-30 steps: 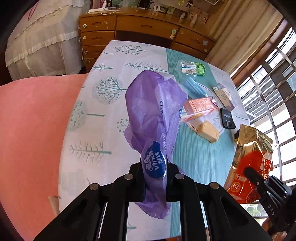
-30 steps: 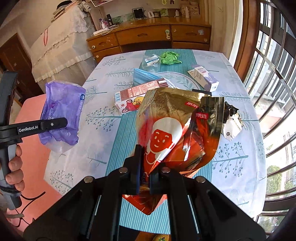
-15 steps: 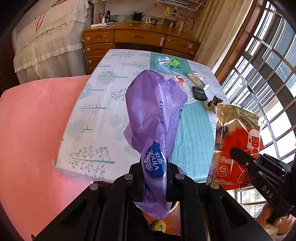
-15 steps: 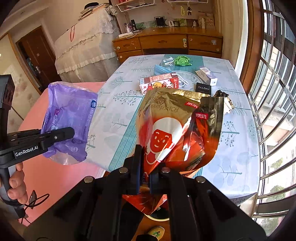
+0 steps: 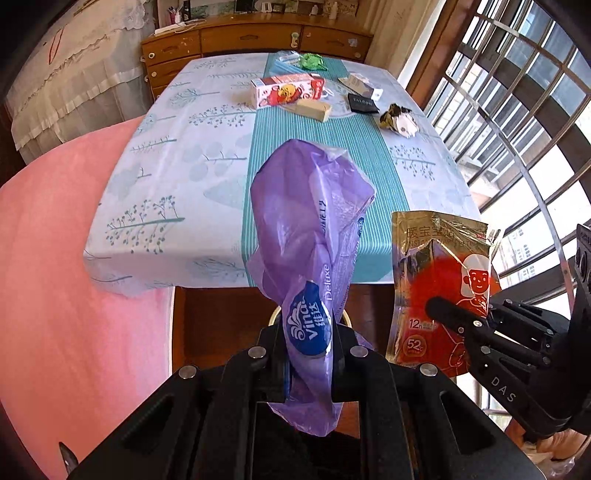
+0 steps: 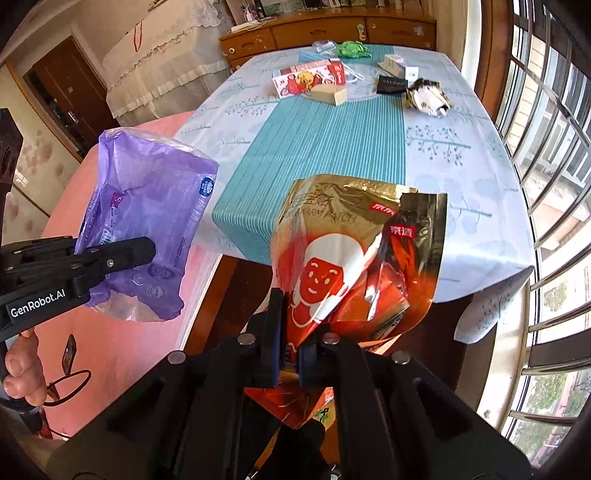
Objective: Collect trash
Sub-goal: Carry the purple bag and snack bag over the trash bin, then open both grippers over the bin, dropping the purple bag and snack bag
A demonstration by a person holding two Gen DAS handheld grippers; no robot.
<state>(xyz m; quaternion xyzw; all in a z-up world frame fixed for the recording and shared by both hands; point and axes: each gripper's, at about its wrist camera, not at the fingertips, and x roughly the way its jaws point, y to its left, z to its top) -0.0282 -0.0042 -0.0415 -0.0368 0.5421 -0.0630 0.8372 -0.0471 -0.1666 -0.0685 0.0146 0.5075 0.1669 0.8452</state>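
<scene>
My left gripper point(image 5: 309, 343) is shut on a crumpled purple tissue wrapper point(image 5: 310, 236) and holds it in the air in front of the table's near edge; it also shows in the right wrist view point(image 6: 144, 221). My right gripper point(image 6: 290, 332) is shut on a gold and red warm-patch pouch point(image 6: 354, 251), held to the right of the purple wrapper; the pouch also shows in the left wrist view point(image 5: 439, 280). More trash lies at the far end of the table point(image 5: 184, 177): a red and white carton point(image 5: 286, 90), a tan box point(image 5: 314, 109), a black packet point(image 5: 362, 103), a crumpled wrapper point(image 5: 398, 117).
A pink seat point(image 5: 55, 277) is on the left beside the table. A wooden dresser point(image 5: 258, 33) stands behind the table. Barred windows point(image 5: 535, 110) run along the right. A green wrapper point(image 6: 352, 48) and a small white box point(image 6: 397, 63) lie at the table's far end.
Both grippers have pulled back and down from over the table to below and in front of its near edge, each still holding its piece of trash.
</scene>
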